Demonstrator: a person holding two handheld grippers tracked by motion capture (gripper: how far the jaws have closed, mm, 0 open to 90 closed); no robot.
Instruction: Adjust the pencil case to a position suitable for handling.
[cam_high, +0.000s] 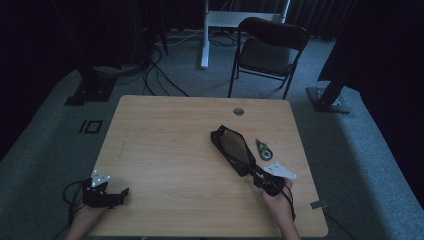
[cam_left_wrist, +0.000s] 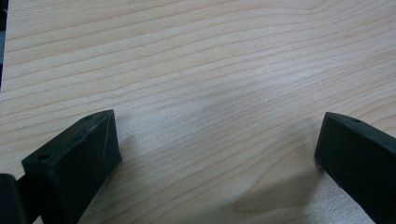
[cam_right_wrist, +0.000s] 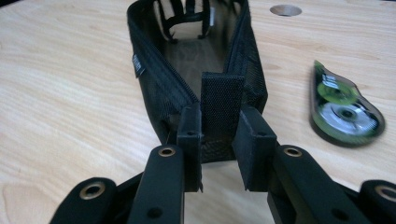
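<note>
A black mesh pouch (cam_high: 232, 147) lies open-topped on the wooden table (cam_high: 170, 150), right of centre. In the right gripper view the pouch (cam_right_wrist: 187, 56) runs away from me, and its black end tab (cam_right_wrist: 222, 100) stands between the jaws. My right gripper (cam_high: 261, 176) (cam_right_wrist: 219, 128) is shut on that tab at the pouch's near end. A green correction tape dispenser (cam_high: 263, 149) (cam_right_wrist: 345, 112) lies flat just right of the pouch. My left gripper (cam_high: 116, 195) (cam_left_wrist: 217, 140) rests open at the table's front left corner, over bare wood.
A round cable hole (cam_high: 238, 111) (cam_right_wrist: 285, 10) sits in the table's far edge. A dark folding chair (cam_high: 270, 47) stands behind the table, with cables and stand bases on the carpet around it.
</note>
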